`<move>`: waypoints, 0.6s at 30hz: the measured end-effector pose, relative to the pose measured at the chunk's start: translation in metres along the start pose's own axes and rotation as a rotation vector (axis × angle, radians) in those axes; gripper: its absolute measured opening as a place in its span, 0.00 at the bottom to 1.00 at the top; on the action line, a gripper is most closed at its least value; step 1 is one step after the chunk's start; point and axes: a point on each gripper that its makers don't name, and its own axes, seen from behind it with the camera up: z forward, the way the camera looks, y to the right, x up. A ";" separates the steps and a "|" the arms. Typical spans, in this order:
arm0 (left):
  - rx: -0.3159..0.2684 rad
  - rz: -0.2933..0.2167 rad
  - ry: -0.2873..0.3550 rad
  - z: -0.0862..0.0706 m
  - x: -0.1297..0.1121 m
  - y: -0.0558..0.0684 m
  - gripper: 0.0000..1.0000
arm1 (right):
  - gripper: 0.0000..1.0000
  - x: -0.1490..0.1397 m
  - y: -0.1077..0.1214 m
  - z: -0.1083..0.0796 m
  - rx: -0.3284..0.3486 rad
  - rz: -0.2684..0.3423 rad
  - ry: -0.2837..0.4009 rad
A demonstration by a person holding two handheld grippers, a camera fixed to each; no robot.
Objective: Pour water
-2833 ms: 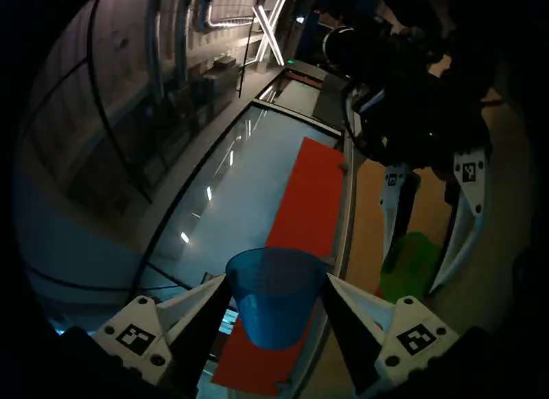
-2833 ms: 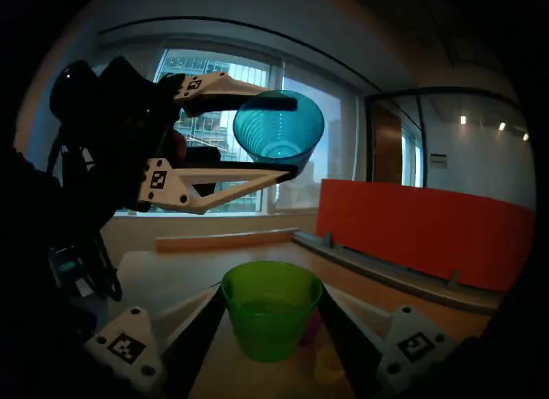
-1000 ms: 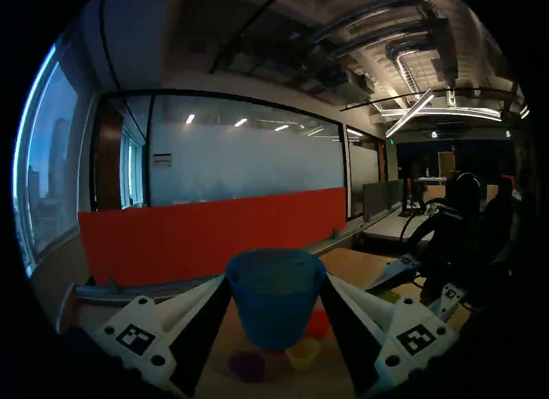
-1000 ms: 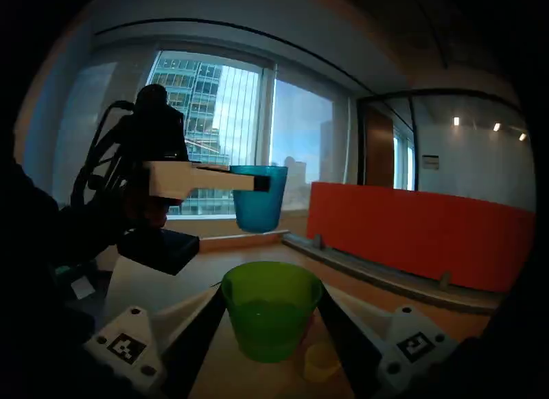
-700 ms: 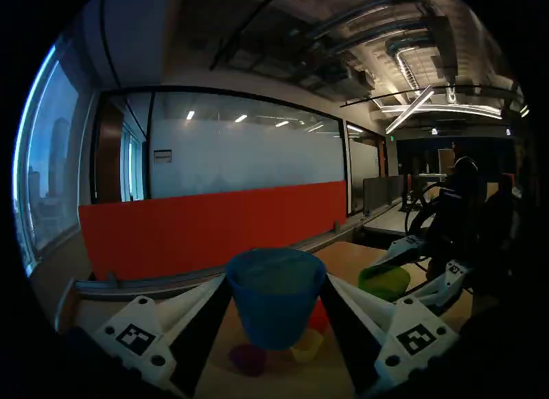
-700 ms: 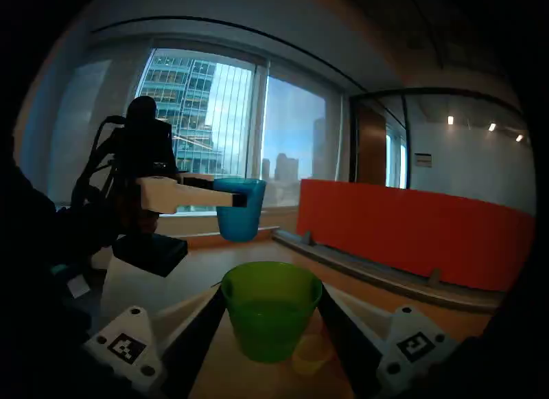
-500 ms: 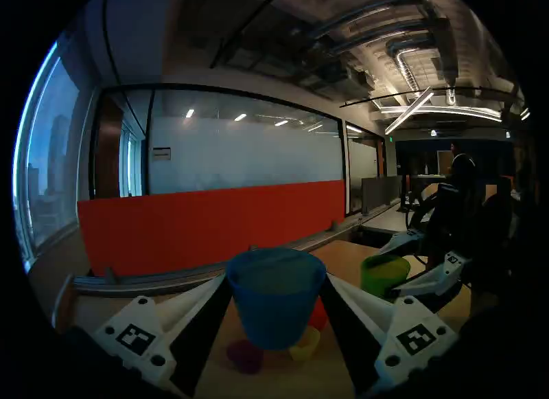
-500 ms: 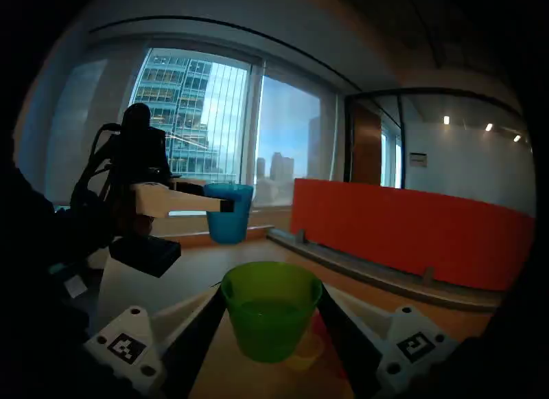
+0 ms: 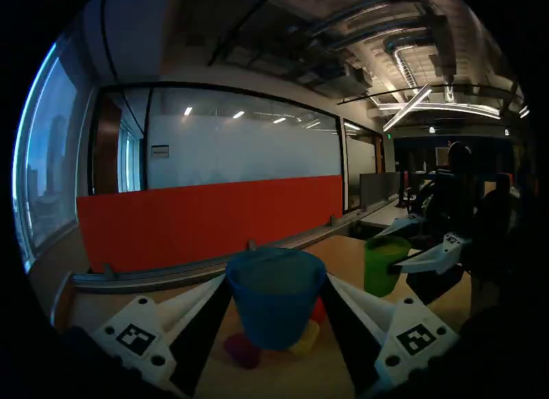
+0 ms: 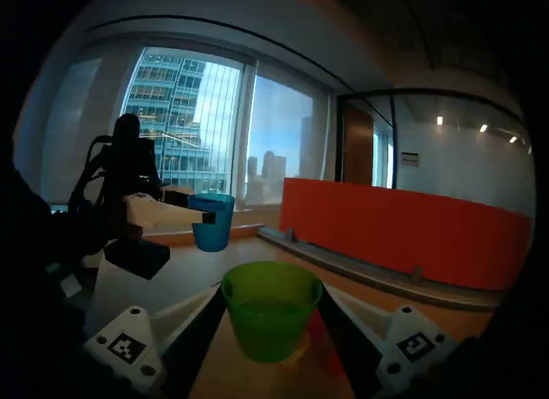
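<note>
A blue cup (image 9: 276,299) stands upright between the fingers of my left gripper (image 9: 276,282), which is shut on it. My right gripper (image 10: 271,296) is shut on a green cup (image 10: 271,313) with water in it. In the left gripper view the right gripper (image 9: 394,258) holds the green cup (image 9: 381,265) upright, off to the right above the table. Seen from the right gripper view, the left gripper (image 10: 202,224) carries the blue cup (image 10: 211,224) at the left, level and apart from the green cup.
Below both cups is a wooden table (image 9: 343,251) with small magenta (image 9: 240,349), yellow (image 9: 305,340) and red (image 9: 318,310) cups on it. An orange partition (image 10: 412,234) runs along the table's far edge. Large windows (image 10: 185,138) stand behind the left gripper.
The blue cup went from tipped over the green cup to upright, then sank and drew away to the left in the right gripper view. The green cup stayed held.
</note>
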 end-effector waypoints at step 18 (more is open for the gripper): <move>-0.002 0.035 -0.047 -0.001 -0.029 0.001 0.86 | 0.91 -0.008 0.010 -0.008 -0.020 0.005 -0.018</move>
